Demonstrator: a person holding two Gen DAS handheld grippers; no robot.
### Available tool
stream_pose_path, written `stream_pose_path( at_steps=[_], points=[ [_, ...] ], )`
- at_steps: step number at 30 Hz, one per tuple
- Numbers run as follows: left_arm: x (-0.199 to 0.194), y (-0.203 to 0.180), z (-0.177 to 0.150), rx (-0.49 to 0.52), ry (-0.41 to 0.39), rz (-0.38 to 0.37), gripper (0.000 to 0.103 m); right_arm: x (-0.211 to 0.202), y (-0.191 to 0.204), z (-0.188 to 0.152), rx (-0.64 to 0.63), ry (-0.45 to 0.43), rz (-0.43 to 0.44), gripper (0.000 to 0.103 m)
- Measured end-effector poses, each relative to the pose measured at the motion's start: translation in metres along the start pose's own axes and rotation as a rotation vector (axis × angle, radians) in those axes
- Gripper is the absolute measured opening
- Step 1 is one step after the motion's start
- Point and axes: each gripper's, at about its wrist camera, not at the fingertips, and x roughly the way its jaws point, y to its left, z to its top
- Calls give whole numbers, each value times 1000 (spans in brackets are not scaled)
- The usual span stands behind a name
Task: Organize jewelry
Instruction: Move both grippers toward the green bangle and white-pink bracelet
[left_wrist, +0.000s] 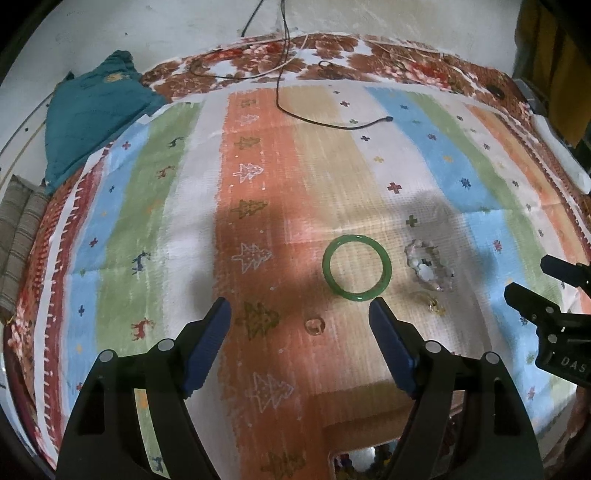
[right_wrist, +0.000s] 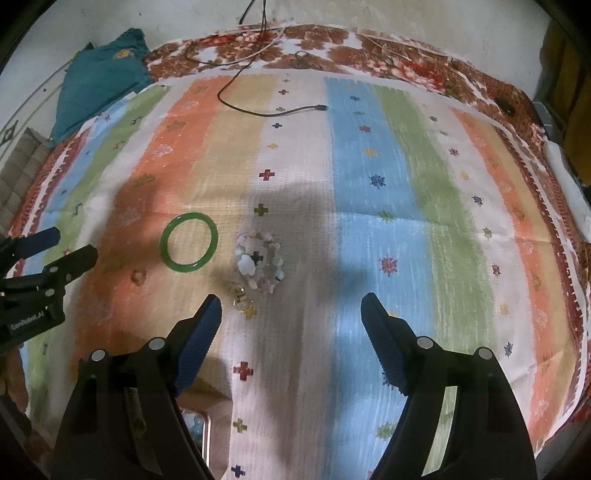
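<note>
A green bangle (left_wrist: 357, 267) lies flat on the striped cloth, just beyond my open left gripper (left_wrist: 299, 314). A pale beaded bracelet (left_wrist: 430, 266) lies to its right, with a small yellowish piece (left_wrist: 436, 306) below it. A small clear ring (left_wrist: 314, 326) lies between the left gripper's fingers. In the right wrist view the bangle (right_wrist: 189, 242), the beaded bracelet (right_wrist: 260, 262), the yellowish piece (right_wrist: 242, 295) and the clear ring (right_wrist: 138, 276) lie ahead and left of my open, empty right gripper (right_wrist: 291, 310). A jewelry box (left_wrist: 364, 459) shows at the bottom edge, partly hidden.
The striped cloth (left_wrist: 258, 184) covers a floral bedspread (left_wrist: 332, 55). A black cable (left_wrist: 332, 123) trails across the far part. A teal cloth (left_wrist: 96, 107) lies at the far left. The right gripper (left_wrist: 546, 295) shows at the left view's right edge.
</note>
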Motion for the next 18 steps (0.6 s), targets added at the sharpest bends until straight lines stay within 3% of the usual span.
stream_pose_path(
  at_steps=[18],
  points=[
    [55, -2, 15, 40, 95, -19, 77, 50, 2, 17, -21, 83, -26, 78]
  ],
)
